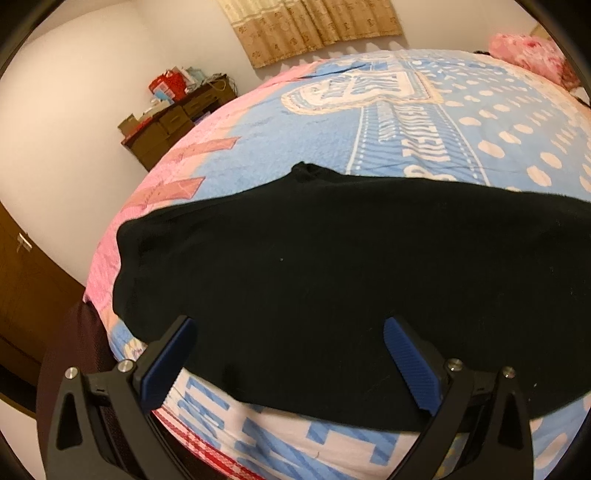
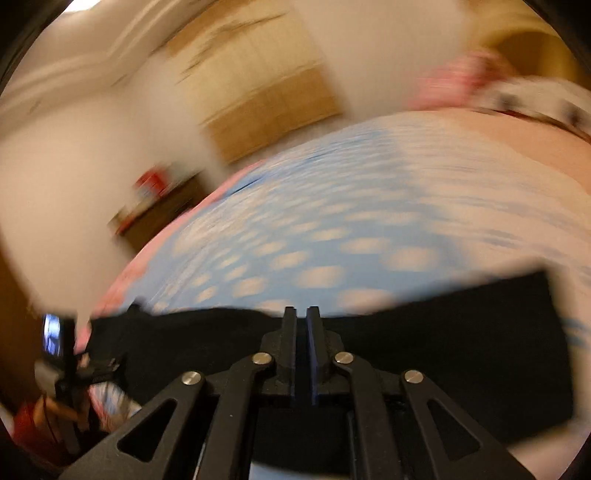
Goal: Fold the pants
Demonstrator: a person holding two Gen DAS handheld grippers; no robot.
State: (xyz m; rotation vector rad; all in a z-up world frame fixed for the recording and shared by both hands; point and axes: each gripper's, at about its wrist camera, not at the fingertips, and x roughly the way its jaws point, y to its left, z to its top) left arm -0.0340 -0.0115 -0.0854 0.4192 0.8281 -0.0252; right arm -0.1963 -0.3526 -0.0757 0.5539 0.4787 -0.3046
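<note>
Black pants (image 1: 332,266) lie flat across the near part of the bed, and in the blurred right wrist view they show as a dark band (image 2: 443,354). My left gripper (image 1: 291,332) hovers over their near edge. It is open wide, with blue pads (image 1: 410,362) on either side of the cloth and nothing gripped. My right gripper (image 2: 302,312) points over the pants' far edge. Its fingers stand almost together with a thin gap, and I see no cloth between them.
The bed carries a blue, white and pink patterned cover (image 1: 461,122). A brown cluttered dresser (image 1: 166,122) stands by the far wall under a curtain (image 1: 310,29). A pink bundle (image 1: 528,55) lies at the bed's far right. A hand holding the other gripper (image 2: 59,369) shows at the left.
</note>
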